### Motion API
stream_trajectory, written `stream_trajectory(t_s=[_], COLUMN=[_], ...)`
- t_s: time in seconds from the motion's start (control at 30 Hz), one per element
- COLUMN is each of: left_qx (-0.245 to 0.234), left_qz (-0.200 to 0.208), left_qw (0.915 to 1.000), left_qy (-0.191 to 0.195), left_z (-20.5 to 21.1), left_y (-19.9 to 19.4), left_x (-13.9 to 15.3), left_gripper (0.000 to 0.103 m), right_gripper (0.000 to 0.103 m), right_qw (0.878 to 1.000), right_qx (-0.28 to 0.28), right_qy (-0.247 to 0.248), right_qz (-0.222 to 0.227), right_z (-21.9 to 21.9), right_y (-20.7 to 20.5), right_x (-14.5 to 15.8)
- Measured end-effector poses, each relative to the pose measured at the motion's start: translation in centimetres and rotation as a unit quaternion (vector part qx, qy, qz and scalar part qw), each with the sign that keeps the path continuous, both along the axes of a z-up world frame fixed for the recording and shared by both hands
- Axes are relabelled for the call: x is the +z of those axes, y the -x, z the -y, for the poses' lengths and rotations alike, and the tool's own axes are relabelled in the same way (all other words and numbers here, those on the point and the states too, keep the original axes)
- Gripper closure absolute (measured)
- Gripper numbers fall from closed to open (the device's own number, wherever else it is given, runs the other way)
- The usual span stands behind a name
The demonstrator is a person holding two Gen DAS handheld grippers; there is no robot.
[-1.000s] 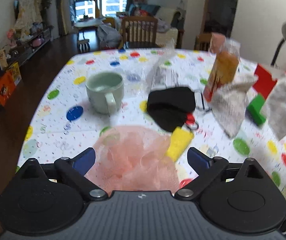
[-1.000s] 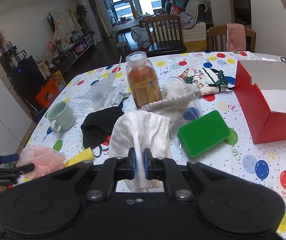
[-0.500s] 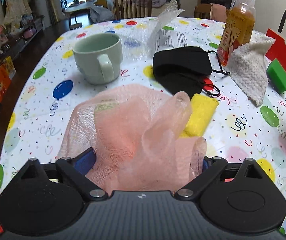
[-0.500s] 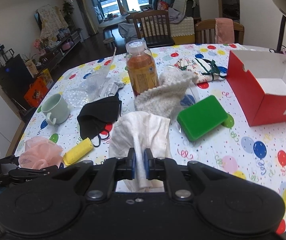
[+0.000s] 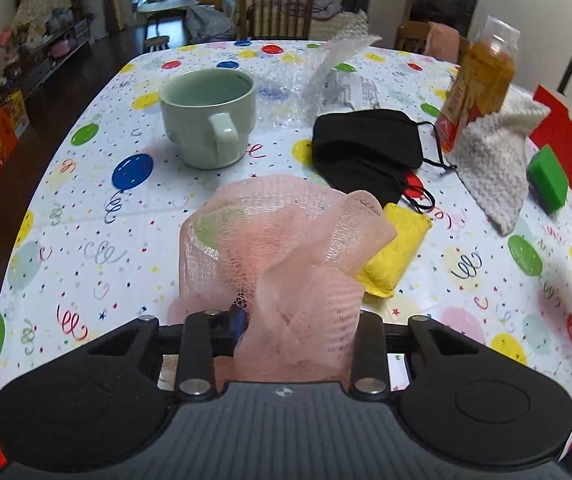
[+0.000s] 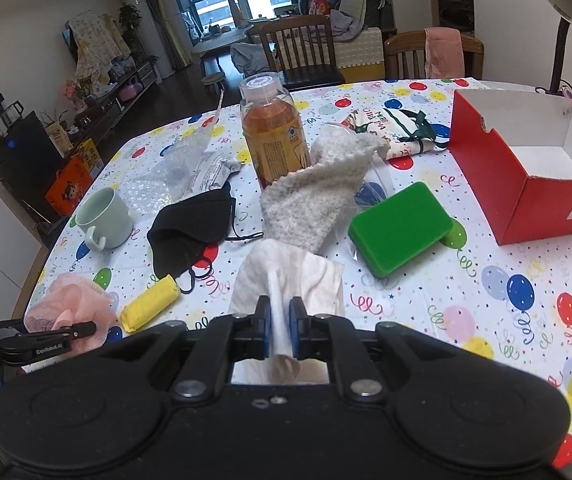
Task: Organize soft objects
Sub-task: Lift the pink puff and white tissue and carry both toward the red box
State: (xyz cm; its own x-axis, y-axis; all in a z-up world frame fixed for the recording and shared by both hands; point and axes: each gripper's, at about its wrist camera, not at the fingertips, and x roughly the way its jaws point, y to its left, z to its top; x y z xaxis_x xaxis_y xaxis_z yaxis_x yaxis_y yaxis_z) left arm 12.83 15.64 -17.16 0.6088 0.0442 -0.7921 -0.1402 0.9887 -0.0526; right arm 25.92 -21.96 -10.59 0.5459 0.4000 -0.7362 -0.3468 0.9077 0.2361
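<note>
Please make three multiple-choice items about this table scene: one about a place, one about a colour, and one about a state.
1. Where does the yellow sponge lie?
A. inside the red box
B. between the pink mesh puff and the black mask
C. on top of the mug

2. What colour is the mug?
A. pale green
B. red
C. black

3. What is the state of the right gripper?
A. wide open and empty
B. closed on a white cloth
C. closed on the bottle

Answers: 1 B, it rests on the tablecloth with the pink mesh puff on one side and the black mask on the other. 2 A, its glaze is pale green. 3 B, the white cloth is pinched between its blue pads.
</note>
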Motion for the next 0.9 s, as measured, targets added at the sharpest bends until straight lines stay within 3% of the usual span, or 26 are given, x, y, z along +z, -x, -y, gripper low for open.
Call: stream_trajectory(t_s=[0.17,0.4,0.7,0.9], left_qx=[0.019,0.018,-0.036,-0.081], left_qz=[0.002,0.019,0.059,0.068], left_qw=[0.9997,0.9988,0.9965,0.9931], left_qy=[0.017,0.04,0.046,0.05], left_z=[0.1,1.7,6.9,12.0], left_y=[0.3,0.1,-2.8,-6.2], left_x=[1.2,5.2,11.2,13.7], left_gripper=[0.07,0.07,0.07,0.07], right_gripper=[0.096,0.097,0.096,0.097], right_qw=[1.0,0.999,0.998,0.997], right_qx=[0.008,0.01,-0.01,-0.025], right_qy=[-0.008,-0.027,-0.05,-0.054], right_qz=[0.005,0.016,0.033,0.052], right_z=[0.7,2.6,7.5,11.6], right_y=[-0.7,-1.6,-4.6,-7.4], right_x=[0.3,1.5,3.8,5.0])
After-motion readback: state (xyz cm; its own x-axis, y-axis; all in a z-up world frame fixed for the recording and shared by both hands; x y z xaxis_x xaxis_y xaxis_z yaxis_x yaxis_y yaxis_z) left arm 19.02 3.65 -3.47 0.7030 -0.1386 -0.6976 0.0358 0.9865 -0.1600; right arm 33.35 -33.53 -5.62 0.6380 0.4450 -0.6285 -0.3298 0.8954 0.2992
